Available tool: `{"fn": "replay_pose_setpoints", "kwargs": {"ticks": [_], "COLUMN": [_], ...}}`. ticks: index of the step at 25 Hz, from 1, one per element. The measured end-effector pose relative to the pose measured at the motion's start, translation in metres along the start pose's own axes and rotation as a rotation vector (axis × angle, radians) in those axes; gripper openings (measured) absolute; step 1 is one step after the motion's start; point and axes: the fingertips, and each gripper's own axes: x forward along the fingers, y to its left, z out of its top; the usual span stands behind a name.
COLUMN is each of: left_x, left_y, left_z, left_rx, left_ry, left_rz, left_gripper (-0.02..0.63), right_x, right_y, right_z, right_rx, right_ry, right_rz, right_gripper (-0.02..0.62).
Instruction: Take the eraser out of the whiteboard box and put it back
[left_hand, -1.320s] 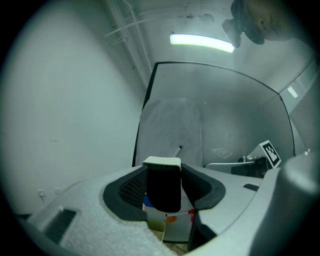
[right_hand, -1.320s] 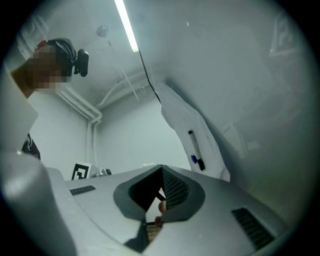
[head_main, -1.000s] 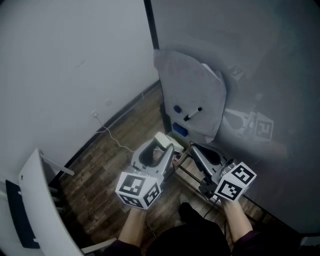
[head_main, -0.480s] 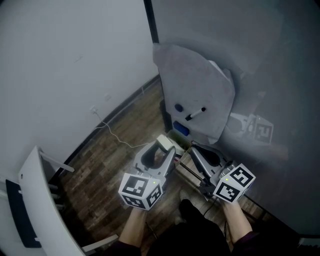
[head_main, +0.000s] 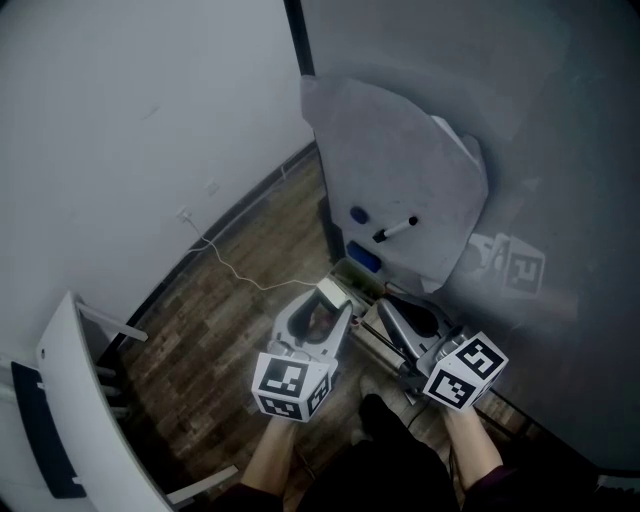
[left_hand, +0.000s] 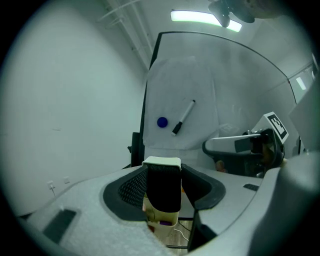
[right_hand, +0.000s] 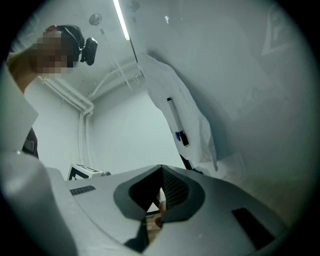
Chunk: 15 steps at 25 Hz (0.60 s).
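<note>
— Eraser (left_hand: 162, 192) position is asked for first: where is it held?

— It is clamped upright between the jaws of the left tool (head_main: 322, 303). Its pale back is uppermost in the left gripper view and its dark felt face is turned to the camera. The jaws are spread wide, with the pads pressed on its two sides. It is out of the whiteboard box (head_main: 352, 275), judged to be the small open tray at about 1 o'clock from the tool tips in the head view, at the foot of the whiteboard (head_main: 400, 170).

— How is it expected to handle?

— Light and fairly stiff, it is judged: a hard back, with felt that may give a little under pressure. A hold across the hard back is thought safest, since pressure on the felt alone could let it twist.

— And the right tool (right_hand: 160, 175)?

— Its jaws are seen closed tip to tip, with nothing between them. It is held at 3 o'clock of the left tool, apart from the eraser.

— What is made of the arms' pose?

— The left forearm (head_main: 268, 460) and the right forearm (head_main: 475, 450) enter from 6 o'clock in the head view. Both tools are pointed toward 12 to 1 o'clock, at the board, above the wooden floor (head_main: 220, 330). A marker (head_main: 395, 229) and a blue magnet (head_main: 357, 215) are seen on the board at 12 o'clock of the box.
</note>
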Motion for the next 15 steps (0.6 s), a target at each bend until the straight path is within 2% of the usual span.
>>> {"fn": "replay_pose_setpoints", "kwargs": {"ticks": [15], "left_x": [0.029], "left_y": [0.008], "left_z": [-0.043], "left_rx": [0.022], "left_ry": [0.08], "left_rz": [-0.001], "left_gripper": [0.202], "right_x": [0.0], "right_y": [-0.021], "right_z": [-0.011], "right_rx": [0.032], "right_ry": [0.018], "right_rz": [-0.025], "right_gripper": [0.003]}}
